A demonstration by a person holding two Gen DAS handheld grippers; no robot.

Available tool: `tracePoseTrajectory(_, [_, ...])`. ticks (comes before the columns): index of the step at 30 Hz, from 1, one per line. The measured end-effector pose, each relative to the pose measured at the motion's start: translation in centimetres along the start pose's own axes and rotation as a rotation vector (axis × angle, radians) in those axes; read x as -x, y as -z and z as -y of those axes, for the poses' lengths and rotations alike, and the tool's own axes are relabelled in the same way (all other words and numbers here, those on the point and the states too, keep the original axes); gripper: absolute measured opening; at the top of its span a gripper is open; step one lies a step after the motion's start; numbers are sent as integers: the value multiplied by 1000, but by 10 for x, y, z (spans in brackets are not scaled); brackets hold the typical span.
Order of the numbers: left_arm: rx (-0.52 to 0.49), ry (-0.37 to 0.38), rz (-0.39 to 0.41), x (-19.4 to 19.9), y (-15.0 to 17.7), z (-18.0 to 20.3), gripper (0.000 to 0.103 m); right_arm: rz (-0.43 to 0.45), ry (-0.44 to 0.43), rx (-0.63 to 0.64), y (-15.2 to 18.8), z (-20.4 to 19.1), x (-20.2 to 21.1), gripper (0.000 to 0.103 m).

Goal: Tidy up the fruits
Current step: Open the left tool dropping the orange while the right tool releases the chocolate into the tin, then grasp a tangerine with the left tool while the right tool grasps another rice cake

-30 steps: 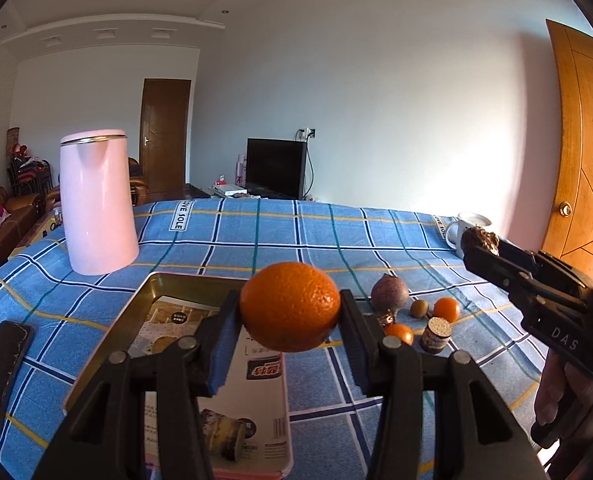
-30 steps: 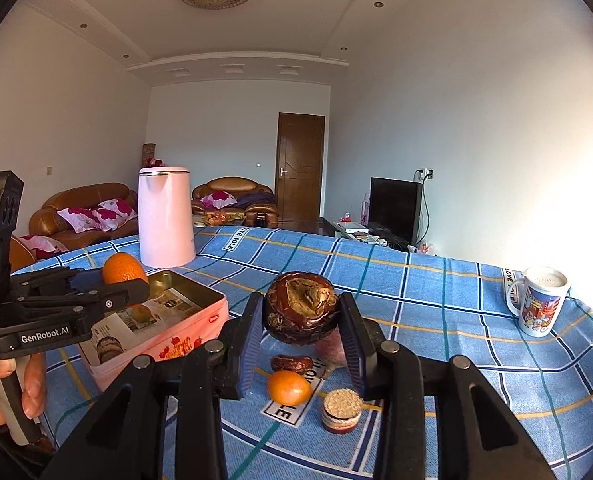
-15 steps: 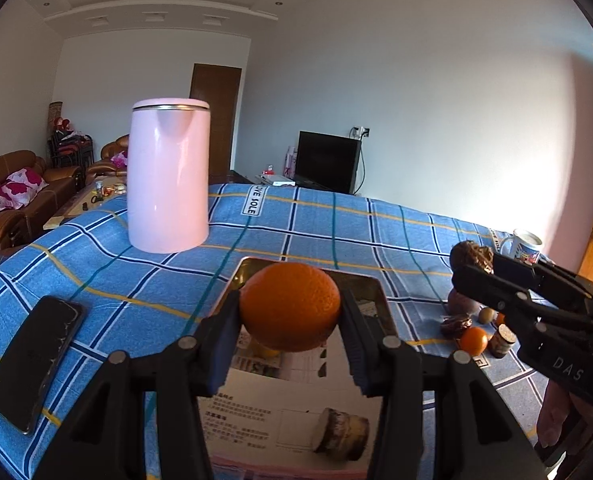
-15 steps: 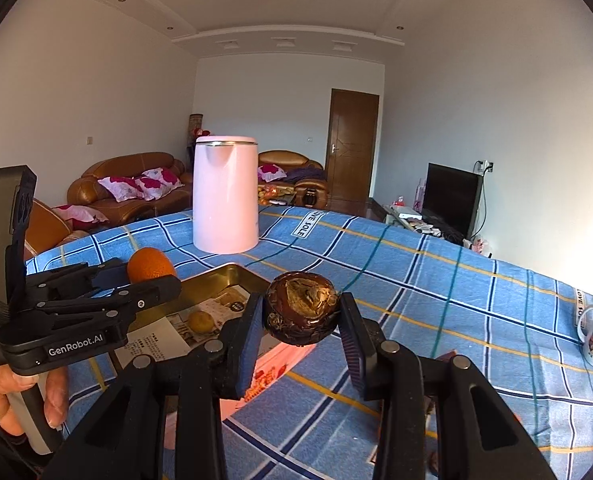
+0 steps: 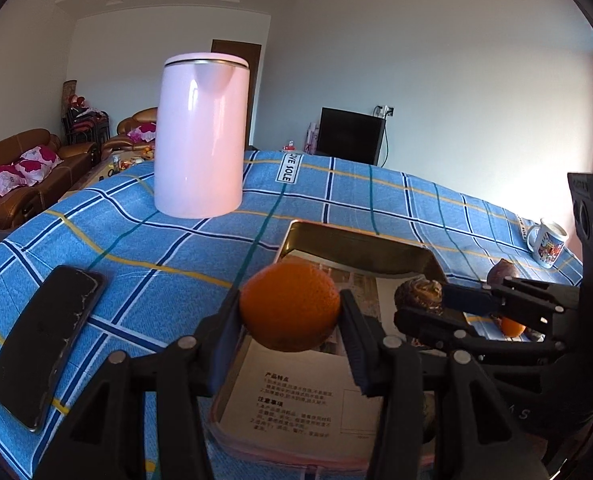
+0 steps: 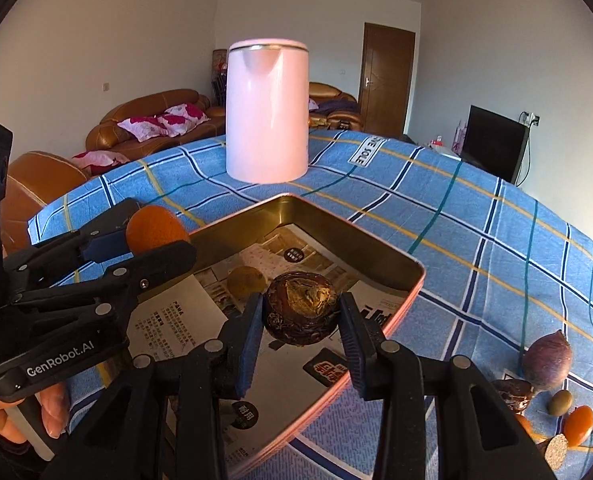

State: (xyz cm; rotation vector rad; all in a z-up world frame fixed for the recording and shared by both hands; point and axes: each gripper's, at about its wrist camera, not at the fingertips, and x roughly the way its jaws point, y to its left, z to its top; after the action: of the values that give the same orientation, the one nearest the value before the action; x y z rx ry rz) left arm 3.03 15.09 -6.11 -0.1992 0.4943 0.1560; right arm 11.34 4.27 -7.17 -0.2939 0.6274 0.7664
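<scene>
An orange [image 5: 290, 306] is held by the left gripper [image 5: 290, 320], a brown fruit [image 6: 301, 308] by the right gripper [image 6: 301, 320], over one tin [image 6: 376, 248]; one kettle [image 6: 267, 112] is stood behind

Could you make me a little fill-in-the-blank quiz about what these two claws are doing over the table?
1. The left claw grips a round ____ fruit.
2. The right claw holds a wrinkled dark brown fruit above the gold-lined rectangular ____.
3. The tall pink kettle stands on the blue ____ tablecloth.
4. The flat black phone lies on the cloth, ____ the tin.

Missing words: orange; tin; checked; outside
</scene>
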Motion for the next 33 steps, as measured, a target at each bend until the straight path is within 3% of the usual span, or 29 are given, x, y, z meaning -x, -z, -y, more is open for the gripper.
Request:
tracePoseTrajectory(7, [-23, -11, 18, 5, 0, 6, 56, -48, -21, 4, 1, -4, -8, 42])
tracePoseTrajectory(9, [-14, -13, 26, 8, -2, 8, 69, -31, -21, 1, 3, -2, -3, 49])
tracePoseTrajectory(11, [-17, -13, 38, 13, -4, 11, 72, -4, -19, -11, 6, 2, 8, 51])
tracePoseTrajectory(18, [-72, 50, 44, 19, -9, 47, 72, 69, 84, -71, 37, 54, 73, 52])
tracePoseTrajectory(25, [-168, 140, 20, 16, -11, 104, 73, 38, 280, -210, 76, 134, 116, 54])
tracePoseTrajectory(33, [-236, 197, -33, -1, -10, 149, 73, -62, 219, -262, 90, 162, 107, 54])
